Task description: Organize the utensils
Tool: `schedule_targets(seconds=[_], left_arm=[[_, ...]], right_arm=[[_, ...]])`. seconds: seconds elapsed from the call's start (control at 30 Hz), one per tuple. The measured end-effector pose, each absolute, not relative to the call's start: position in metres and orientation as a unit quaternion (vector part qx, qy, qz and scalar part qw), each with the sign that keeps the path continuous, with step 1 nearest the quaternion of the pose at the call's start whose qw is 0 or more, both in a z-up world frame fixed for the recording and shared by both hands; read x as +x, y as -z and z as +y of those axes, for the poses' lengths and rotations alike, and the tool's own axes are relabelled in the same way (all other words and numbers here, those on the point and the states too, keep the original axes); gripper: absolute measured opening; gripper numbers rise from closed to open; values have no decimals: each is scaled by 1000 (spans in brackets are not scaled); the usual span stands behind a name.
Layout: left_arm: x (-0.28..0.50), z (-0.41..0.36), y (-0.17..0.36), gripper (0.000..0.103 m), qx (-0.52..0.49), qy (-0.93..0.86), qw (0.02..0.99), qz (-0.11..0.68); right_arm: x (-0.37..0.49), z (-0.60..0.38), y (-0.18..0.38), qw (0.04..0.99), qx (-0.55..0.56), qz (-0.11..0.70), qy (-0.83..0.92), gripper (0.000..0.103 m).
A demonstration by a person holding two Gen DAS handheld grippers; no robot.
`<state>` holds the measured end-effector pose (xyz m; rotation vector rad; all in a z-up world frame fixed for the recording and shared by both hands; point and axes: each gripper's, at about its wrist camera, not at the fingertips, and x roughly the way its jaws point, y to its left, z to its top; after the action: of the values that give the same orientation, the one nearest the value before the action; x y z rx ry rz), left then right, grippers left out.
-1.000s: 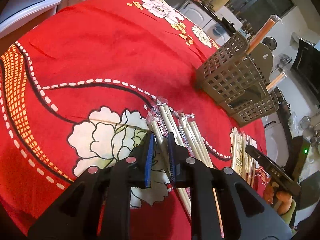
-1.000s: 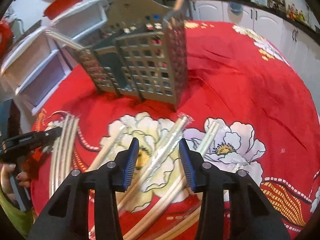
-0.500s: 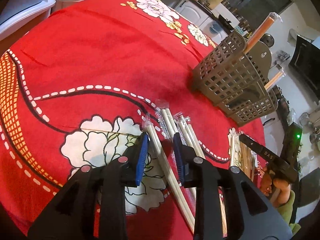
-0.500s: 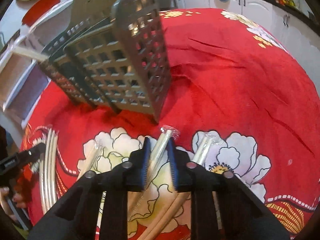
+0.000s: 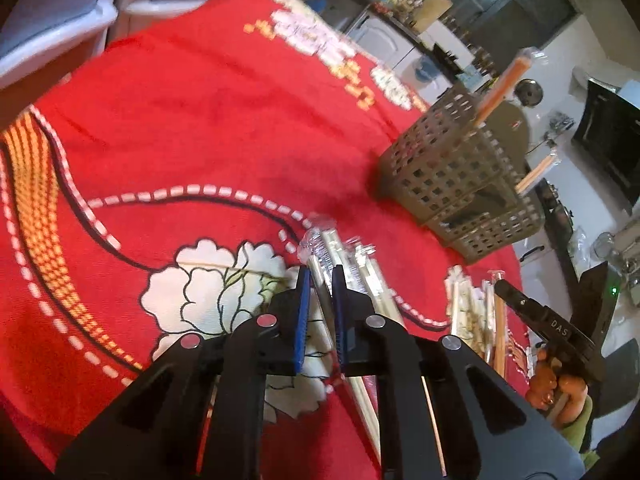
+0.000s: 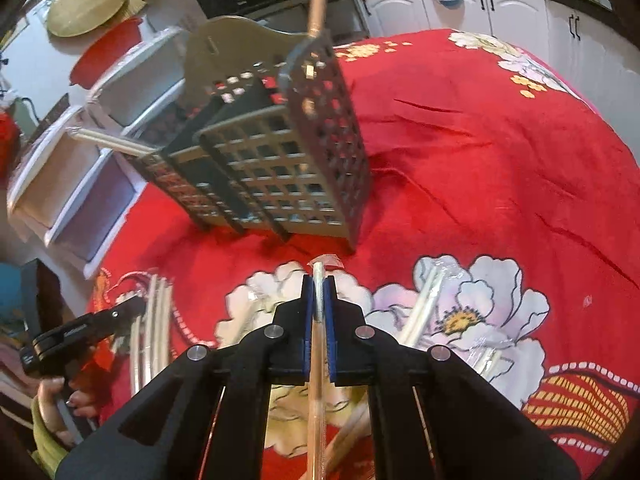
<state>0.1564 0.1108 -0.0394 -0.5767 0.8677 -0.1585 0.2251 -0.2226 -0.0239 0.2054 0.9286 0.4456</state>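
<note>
The right gripper pinches one wrapped chopstick pair; the left gripper is closing on another wrapped pair. Lift both level so the wrappers don't slip, then tip them into the perforated holder standing beyond on the red cloth

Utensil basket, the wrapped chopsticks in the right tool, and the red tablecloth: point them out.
Utensil basket (image 6: 280,184): right wrist view, front grid wall.
Wrapped chopsticks (image 6: 318,280): right wrist view, tip between pads.
Red tablecloth (image 6: 480,168): right wrist view, bare cloth.
</note>
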Motion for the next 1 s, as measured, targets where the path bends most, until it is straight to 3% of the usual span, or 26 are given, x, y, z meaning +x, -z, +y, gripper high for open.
schedule_targets(seconds=[0.37, 1.0], left_arm=[[139, 91, -45, 2, -210, 108, 914, 330], [135, 59, -128, 1, -171, 141, 947, 232]], right_arm=[[190, -207, -33, 887, 68, 376, -260, 6], [152, -211, -109, 921, 58, 248, -295, 6]])
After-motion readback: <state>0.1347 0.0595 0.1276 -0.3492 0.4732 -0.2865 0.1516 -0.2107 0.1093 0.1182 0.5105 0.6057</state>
